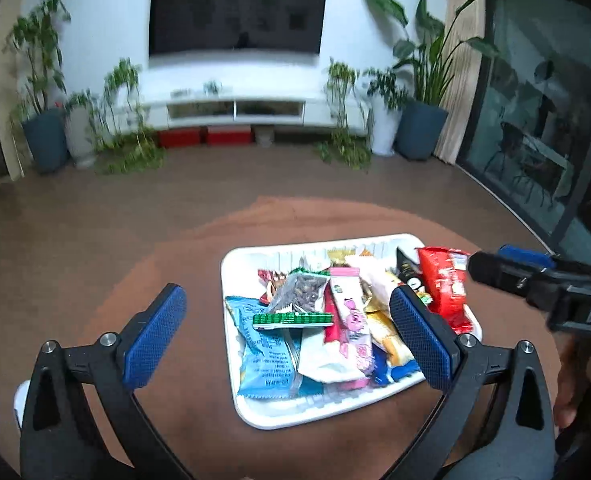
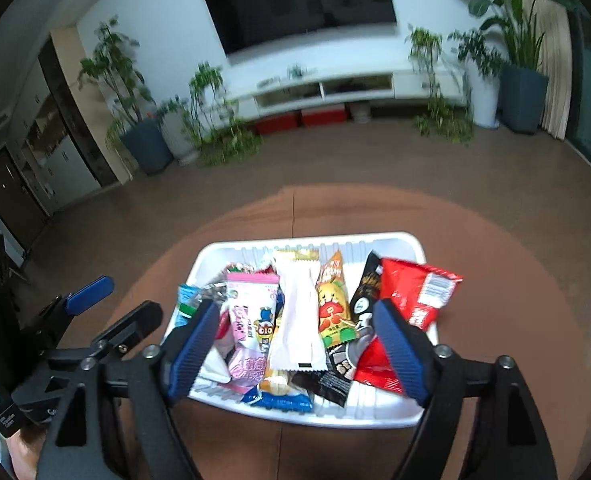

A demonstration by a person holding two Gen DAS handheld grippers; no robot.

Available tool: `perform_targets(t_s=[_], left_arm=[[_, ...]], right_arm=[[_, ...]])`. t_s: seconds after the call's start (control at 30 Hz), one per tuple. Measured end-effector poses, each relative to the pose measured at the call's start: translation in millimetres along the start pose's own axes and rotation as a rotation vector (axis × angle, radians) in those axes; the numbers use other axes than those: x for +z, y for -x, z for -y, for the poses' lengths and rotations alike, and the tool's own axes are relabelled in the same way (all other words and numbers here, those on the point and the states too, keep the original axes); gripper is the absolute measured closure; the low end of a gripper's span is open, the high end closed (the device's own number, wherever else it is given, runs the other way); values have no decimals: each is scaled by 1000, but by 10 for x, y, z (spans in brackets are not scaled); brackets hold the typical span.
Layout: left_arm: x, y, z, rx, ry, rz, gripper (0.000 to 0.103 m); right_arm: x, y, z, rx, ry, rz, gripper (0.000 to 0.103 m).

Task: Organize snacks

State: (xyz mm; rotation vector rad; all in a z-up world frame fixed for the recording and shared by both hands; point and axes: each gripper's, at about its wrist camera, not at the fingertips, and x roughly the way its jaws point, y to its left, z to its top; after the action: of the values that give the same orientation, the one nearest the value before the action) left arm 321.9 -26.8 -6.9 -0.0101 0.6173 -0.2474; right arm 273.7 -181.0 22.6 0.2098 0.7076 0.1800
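Note:
A white tray (image 1: 231, 272) on a round brown table (image 1: 167, 280) holds a heap of snack packets, among them a light blue packet (image 1: 261, 364), a pink packet (image 1: 349, 320) and a red bag (image 1: 445, 288). My left gripper (image 1: 287, 336) is open and empty, above the tray's near left part. My right gripper (image 2: 297, 344) is open and empty, straddling the near side of the tray (image 2: 375, 418), over a white packet (image 2: 299, 320), a pink packet (image 2: 251, 312) and the red bag (image 2: 419, 292). Each gripper shows in the other's view, the right (image 1: 543, 280) and the left (image 2: 91, 292).
The table (image 2: 495, 280) stands on a brown floor. Beyond it are a white TV console (image 1: 235, 108) under a wall TV, potted plants (image 1: 43, 136) on both sides, and a glass wall (image 1: 535, 132) at the right.

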Motion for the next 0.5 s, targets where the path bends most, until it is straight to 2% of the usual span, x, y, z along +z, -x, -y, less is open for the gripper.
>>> perform_targets(t_s=[0.07,0.2,0.3,0.33,0.37,0.5], left_arm=[[-43,292,99,18,-32,63,0],[-173,930,358,114,-67,180,0],[-347,1377,544,191,-72,252,0],[-393,1502,614,240,-72,240,0],[-434,1609,673,257,-77,237,0],[-597,1932,818,244,-74,233,0]], right_arm=[[-74,295,-17,12,14,84,11],[-225,910,-76,29,41,278,0],[-361,1494,-137,32,79,460,0],[-386,1604,-162,24,91,494,0],[-427,1763,-195,7,110,545,0],[-584,2371,-312,-58,169,713,0]])
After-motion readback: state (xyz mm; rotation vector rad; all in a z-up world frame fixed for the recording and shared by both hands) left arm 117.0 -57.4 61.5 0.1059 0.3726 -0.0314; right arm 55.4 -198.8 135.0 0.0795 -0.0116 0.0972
